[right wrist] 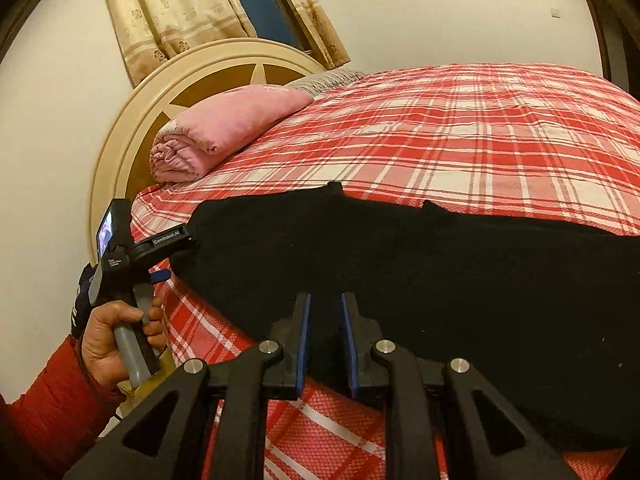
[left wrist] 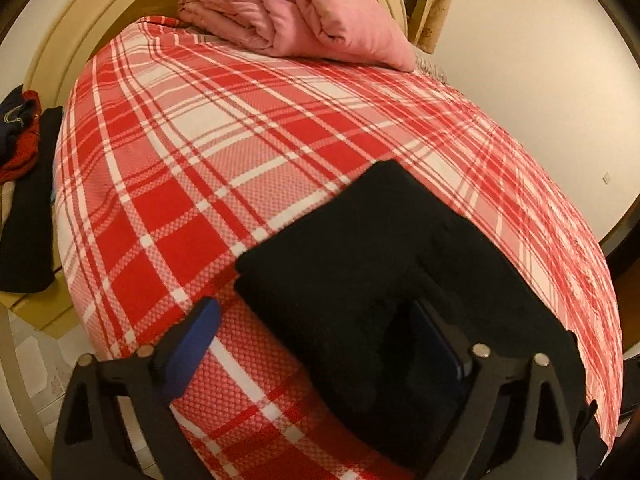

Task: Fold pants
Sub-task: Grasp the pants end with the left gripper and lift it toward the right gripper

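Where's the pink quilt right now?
The rolled pink quilt lies at the head of the bed, against the round headboard, on the red plaid cover. It sits well beyond the black pants, not touching them.

Our left claw (left wrist: 320, 328) has its blue-padded fingers (left wrist: 192, 336) spread wide apart, and our right claw (right wrist: 325, 340) has its own pads (right wrist: 305, 340) drawn close together with a narrow gap between them. In the right wrist view, our left hand (right wrist: 116, 340), red-sleeved, grips the left claw's handle, tilted forward.
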The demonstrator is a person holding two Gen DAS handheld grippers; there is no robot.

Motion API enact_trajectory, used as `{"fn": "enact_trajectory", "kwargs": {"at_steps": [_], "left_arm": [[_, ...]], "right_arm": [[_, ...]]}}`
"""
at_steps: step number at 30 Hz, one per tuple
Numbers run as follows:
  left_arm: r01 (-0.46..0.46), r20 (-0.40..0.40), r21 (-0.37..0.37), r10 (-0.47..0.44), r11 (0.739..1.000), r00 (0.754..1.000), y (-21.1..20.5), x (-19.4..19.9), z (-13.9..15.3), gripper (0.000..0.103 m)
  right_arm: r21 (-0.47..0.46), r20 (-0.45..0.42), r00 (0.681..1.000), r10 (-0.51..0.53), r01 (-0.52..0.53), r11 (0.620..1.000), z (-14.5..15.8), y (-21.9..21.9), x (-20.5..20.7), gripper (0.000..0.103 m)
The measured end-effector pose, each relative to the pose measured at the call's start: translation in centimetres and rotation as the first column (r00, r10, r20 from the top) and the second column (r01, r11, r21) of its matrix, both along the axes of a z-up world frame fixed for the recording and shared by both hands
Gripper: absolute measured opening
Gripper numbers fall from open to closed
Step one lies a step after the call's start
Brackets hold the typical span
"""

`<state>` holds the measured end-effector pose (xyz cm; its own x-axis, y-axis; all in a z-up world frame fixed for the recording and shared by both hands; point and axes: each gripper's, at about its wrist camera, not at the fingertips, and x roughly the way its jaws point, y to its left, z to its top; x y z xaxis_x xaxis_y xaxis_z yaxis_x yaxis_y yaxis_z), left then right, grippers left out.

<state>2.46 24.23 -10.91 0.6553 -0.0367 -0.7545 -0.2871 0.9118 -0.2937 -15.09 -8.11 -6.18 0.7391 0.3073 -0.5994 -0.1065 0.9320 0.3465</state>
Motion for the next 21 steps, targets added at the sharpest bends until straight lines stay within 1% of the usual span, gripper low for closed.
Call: {"fn": "enact_trajectory", "kwargs": {"at_steps": [1, 3, 4, 6, 7, 9, 10, 12, 13, 15, 16, 17, 19, 21], "left_arm": [[0.009, 0.009, 0.002, -0.009, 1.0, 1.0, 0.0, -0.2, 0.1, 0.089], [0.023, 0.027, 0.001, -0.023, 1.0, 0.999, 0.0, -0.7, 0.2, 0.077], [0.031, 0.037, 0.001, -0.031, 1.0, 0.999, 0.0, -0.8, 0.3, 0.073], [0.033, 0.05, 0.007, -0.033, 0.999, 0.998, 0.0, -1.1, 0.4, 0.055], [0.038, 0.057, 0.0, -0.038, 0.999, 0.998, 0.0, -1.2, 0.5, 0.05], [0.068, 0.067, -0.033, -0.065, 0.997, 0.996, 0.0, -1.0, 0.9, 0.025], [0.084, 0.069, -0.06, -0.08, 0.995, 0.994, -0.1, -0.8, 1.0, 0.023], [0.079, 0.063, -0.049, -0.076, 0.996, 0.995, -0.5, -0.6, 1.3, 0.022], [0.076, 0.062, -0.033, -0.073, 0.997, 0.995, -0.8, -0.6, 1.4, 0.021], [0.08, 0.079, 0.028, -0.082, 0.996, 0.994, -1.8, -1.0, 2.1, 0.021], [0.103, 0.108, 0.068, -0.11, 0.992, 0.988, -2.8, -1.3, 3.0, 0.021], [0.125, 0.131, 0.085, -0.135, 0.988, 0.982, -3.4, -1.6, 3.6, 0.021], [0.181, 0.184, 0.118, -0.2, 0.976, 0.962, -5.1, -2.3, 5.3, 0.021], [0.267, 0.243, 0.156, -0.299, 0.951, 0.923, -8.0, -3.3, 7.4, 0.021]], "right_arm": [[0.006, 0.001, 1.0, -0.006, 0.006, 1.0, 0.0, -0.2, 0.0, 0.016], [0.016, 0.003, 1.0, -0.021, 0.021, 1.0, 0.1, -0.6, 0.0, 0.017], [0.018, 0.004, 1.0, -0.028, 0.028, 0.999, 0.1, -0.7, -0.1, 0.017], [0.018, 0.006, 0.998, -0.058, 0.058, 0.998, 0.3, -1.3, -0.1, 0.017], [0.022, 0.005, 0.996, -0.087, 0.086, 0.996, 0.3, -1.9, -0.2, 0.017], [0.05, -0.005, 0.993, -0.118, 0.118, 0.992, 0.3, -2.9, -0.2, 0.017], [0.068, -0.013, 0.99, -0.138, 0.138, 0.988, 0.2, -3.6, -0.3, 0.017], [0.096, -0.019, 0.982, -0.188, 0.189, 0.977, 0.2, -5.2, -0.7, 0.017], [0.102, -0.017, 0.978, -0.208, 0.209, 0.973, 0.3, -5.8, -0.9, 0.017], [0.108, -0.012, 0.967, -0.255, 0.255, 0.961, 0.5, -7.1, -1.4, 0.017], [0.113, -0.014, 0.957, -0.291, 0.291, 0.95, 0.6, -8.1, -1.7, 0.017], [0.121, -0.021, 0.95, -0.311, 0.312, 0.942, 0.6, -8.8, -1.8, 0.017], [0.143, -0.044, 0.937, -0.348, 0.35, 0.926, 0.3, -10.5, -2.2, 0.017], [0.166, -0.068, 0.922, -0.382, 0.388, 0.907, 0.0, -12.3, -2.7, 0.017]]}}
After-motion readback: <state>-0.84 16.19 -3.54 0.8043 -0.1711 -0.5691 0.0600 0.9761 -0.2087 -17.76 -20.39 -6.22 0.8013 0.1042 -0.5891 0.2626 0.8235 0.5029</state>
